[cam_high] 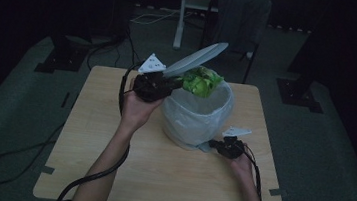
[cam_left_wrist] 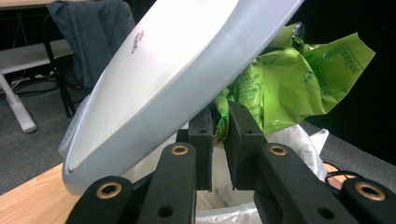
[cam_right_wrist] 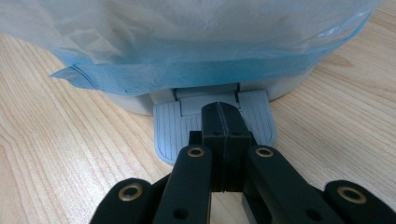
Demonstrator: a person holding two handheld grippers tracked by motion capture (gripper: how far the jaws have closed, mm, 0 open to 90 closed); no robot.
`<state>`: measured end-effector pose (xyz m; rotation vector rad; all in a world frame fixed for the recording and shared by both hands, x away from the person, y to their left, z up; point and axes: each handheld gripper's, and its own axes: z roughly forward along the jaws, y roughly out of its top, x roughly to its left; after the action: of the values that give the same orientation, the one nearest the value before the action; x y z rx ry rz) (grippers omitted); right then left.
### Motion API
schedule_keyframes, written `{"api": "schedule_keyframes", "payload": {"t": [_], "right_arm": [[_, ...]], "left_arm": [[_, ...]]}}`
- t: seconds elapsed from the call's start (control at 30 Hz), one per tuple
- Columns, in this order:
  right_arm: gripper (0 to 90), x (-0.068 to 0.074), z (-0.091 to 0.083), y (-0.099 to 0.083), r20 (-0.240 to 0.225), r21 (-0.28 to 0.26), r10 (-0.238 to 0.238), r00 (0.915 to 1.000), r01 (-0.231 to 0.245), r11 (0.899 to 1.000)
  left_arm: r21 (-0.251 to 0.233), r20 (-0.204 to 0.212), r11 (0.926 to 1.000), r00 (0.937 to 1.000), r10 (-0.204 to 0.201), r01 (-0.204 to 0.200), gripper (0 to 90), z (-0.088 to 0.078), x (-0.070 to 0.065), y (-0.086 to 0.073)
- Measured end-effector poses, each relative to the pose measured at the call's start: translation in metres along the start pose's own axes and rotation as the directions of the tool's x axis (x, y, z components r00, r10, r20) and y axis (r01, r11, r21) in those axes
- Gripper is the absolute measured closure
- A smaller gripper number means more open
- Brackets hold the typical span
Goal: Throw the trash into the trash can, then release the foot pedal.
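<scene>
Bin: small grey pedal bin [cam_high: 182, 140] lined with a white plastic bag [cam_high: 200, 114] stood at the centre of the high view, on the pale wooden table [cam_high: 108, 173].
Lid: the bin's grey oval lid [cam_high: 196, 59] was tipped up, slanting toward the upper middle of the high view; in the left gripper view it crossed from lower left to upper right.
Wrapper: crumpled bright green plastic wrapper [cam_left_wrist: 299, 79] hung over the bag's open mouth, just under the raised lid.
Left gripper: left gripper [cam_left_wrist: 218, 130] sat at the bin's upper left rim, its jaws nearly together and pinching a fold of the wrapper between the pads.
Right gripper: right gripper [cam_right_wrist: 222, 122] lay low at the bin's lower right, jaws pressed together with nothing between, tips resting on the ribbed grey foot pedal [cam_right_wrist: 170, 128].
</scene>
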<state>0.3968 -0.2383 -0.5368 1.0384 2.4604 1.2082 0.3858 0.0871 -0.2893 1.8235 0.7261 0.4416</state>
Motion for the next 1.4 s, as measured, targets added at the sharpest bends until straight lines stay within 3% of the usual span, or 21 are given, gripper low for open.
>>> {"api": "schedule_keyframes", "payload": {"t": [0.27,0.37,0.53,1.4], "right_arm": [[90.0,0.0,0.0,0.0,-0.001,0.0,0.0,1.0,0.0,1.0],[90.0,0.0,0.0,0.0,0.0,0.0,-0.001,1.0,0.001,1.0],[90.0,0.0,0.0,0.0,-0.002,0.0,-0.001,1.0,0.001,1.0],[90.0,0.0,0.0,0.0,-0.002,0.001,-0.001,1.0,0.001,1.0]], "left_arm": [[-0.004,-0.001,1.0,1.0,-0.005,0.005,81.4,0.002,0.001,0.0],[-0.014,0.044,0.9998,0.9989,-0.012,0.013,70.6,0.002,0.001,-0.001],[-0.011,0.045,0.9999,0.999,0.003,-0.002,63.1,0.001,0.0,-0.001],[-0.042,0.03,0.9991,0.9995,0.001,0.001,60.3,-0.014,0.002,-0.01]]}}
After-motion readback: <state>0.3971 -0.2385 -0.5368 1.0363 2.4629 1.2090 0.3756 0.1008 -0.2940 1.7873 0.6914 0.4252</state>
